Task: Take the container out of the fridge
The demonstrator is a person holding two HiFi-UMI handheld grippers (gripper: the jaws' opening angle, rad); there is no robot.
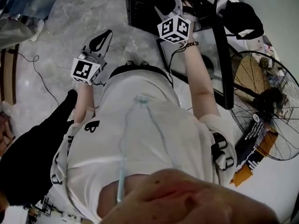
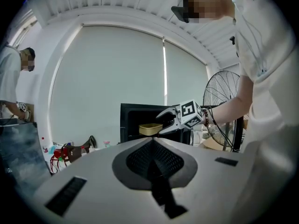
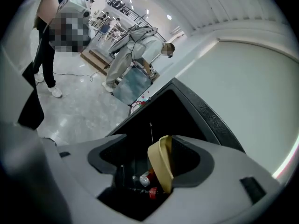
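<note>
Looking light and stiff, the container point(image 3: 161, 164) sits rim-first in the spread right gripper point(image 3: 152, 146), maybe not pinched; the left gripper point(image 2: 153, 148) is closed, empty.

Head view looks steeply down; both gripper views face the fridge point(image 2: 135, 110), the right closest.

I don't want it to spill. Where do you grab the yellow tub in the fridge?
Pinch the thin near wall of the yellow tub, one jaw inside, one outside, from the open front of the fridge. Its top looks open, and that wall faces the right gripper.
</note>
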